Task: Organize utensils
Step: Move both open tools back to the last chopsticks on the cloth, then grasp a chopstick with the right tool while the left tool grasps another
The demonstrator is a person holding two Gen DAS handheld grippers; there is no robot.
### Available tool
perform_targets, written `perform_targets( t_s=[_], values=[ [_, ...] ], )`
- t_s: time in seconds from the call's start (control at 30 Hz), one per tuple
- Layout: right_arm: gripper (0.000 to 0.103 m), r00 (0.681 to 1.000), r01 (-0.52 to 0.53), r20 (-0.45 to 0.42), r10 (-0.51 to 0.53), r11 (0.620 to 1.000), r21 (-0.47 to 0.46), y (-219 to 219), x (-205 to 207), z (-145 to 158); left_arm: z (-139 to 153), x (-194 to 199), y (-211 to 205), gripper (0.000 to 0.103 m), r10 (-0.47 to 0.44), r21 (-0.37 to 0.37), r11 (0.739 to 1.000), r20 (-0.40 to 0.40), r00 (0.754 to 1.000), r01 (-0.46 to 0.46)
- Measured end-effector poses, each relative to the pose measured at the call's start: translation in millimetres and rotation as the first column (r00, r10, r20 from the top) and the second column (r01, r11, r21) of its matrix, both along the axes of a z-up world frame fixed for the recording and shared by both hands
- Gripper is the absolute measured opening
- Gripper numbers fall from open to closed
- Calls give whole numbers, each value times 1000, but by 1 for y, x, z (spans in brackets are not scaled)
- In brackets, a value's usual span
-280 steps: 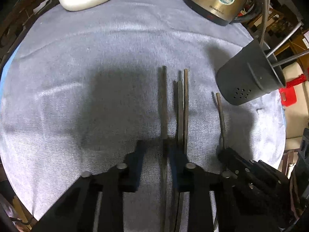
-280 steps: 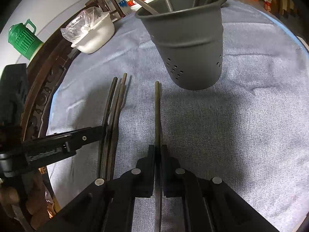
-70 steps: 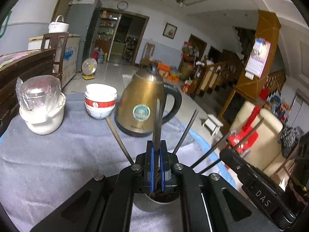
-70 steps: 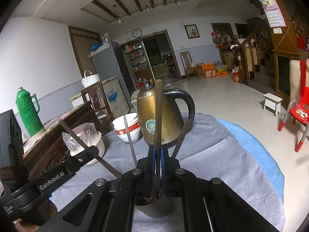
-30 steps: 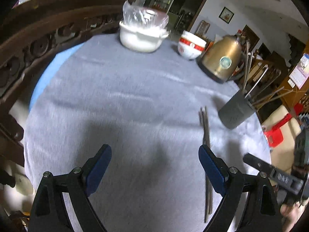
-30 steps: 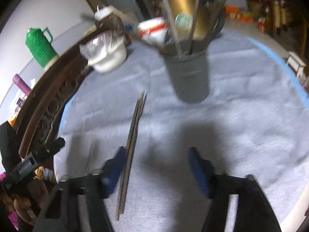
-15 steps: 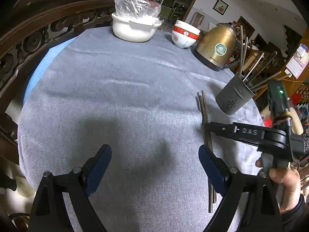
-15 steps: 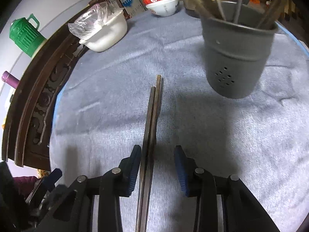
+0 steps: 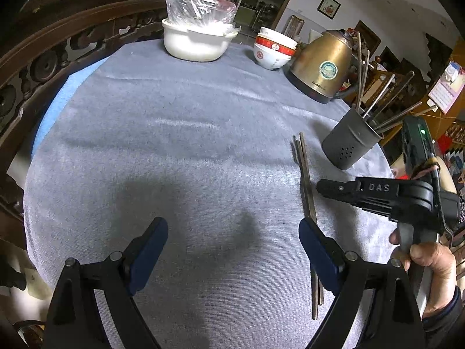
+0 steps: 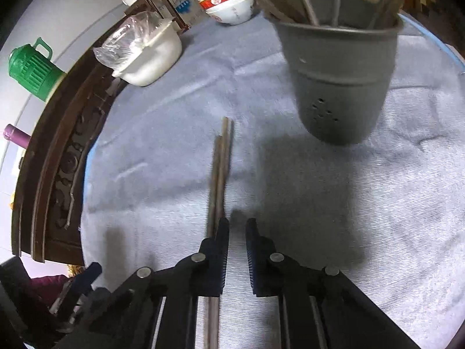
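Two chopsticks (image 10: 219,171) lie on the table (image 10: 377,203), just left of the right gripper (image 10: 237,234) fingers, which are a little open and empty. The left gripper (image 9: 232,250) is wide open, empty. The sticks look thin, stiff, light and slippery; pinch one near its middle.

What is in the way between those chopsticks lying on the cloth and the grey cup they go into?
Nothing visible. The chopsticks lie on bare cloth beside the cup, with only open cloth between them. The right hand-held gripper is open just beside the pair, and nothing sits between it and them.
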State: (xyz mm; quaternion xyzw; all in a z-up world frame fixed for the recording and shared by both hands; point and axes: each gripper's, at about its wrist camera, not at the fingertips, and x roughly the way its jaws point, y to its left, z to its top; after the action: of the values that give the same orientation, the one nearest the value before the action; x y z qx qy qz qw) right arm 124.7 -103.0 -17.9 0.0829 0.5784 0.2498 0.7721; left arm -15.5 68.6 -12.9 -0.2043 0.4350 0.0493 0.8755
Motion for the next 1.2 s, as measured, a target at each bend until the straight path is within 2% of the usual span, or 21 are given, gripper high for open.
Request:
perform_targets(
  t_s=[0.17, 0.27, 0.33, 0.4, 0.6, 0.77, 0.87, 1.0, 1.07, 1.2],
  values=[
    [17, 1000, -20, -18, 20, 1000, -18, 18, 1, -7, 0, -1, 0, 91, 1, 4, 1000, 2, 1000, -1],
    [17, 999, -37, 6, 37, 997, -70, 27, -1, -6, -1, -1, 2, 91, 5, -1, 1000, -2, 1000, -5],
    [13, 999, -39, 8, 40, 995, -88, 29, -1, -6, -2, 0, 2, 91, 3, -7, 1000, -4, 1000, -3],
    [9, 999, -42, 4, 42, 994, -98, 26, 0, -7, -1, 1, 1, 91, -3, -5, 1000, -4, 1000, 3],
    [8, 998, -69, -1, 70, 986, -151, 10, -2, -5, 2, 12, -4, 91, -28, -13, 1000, -27, 999, 28],
    [8, 995, -99, -15, 98, 978, -186, -7, -3, -5, 7, 36, -20, 91, -65, -14, 998, -58, 996, 64],
    [8, 996, -90, -20, 88, 982, -168, -16, -2, -5, 9, 65, -37, 86, -94, -18, 996, -101, 990, 93],
    [8, 997, -71, -36, 67, 989, -127, -30, 1, -7, 2, 99, -53, 83, -127, -42, 992, -180, 975, 122],
    [8, 997, -62, -45, 57, 992, -112, -36, 3, -8, -4, 114, -59, 72, -128, -36, 992, -232, 964, 122],
    [9, 997, -66, -45, 63, 994, -87, -40, 3, -8, -10, 129, -69, 70, -129, -15, 991, -285, 950, 130]
  ],
)
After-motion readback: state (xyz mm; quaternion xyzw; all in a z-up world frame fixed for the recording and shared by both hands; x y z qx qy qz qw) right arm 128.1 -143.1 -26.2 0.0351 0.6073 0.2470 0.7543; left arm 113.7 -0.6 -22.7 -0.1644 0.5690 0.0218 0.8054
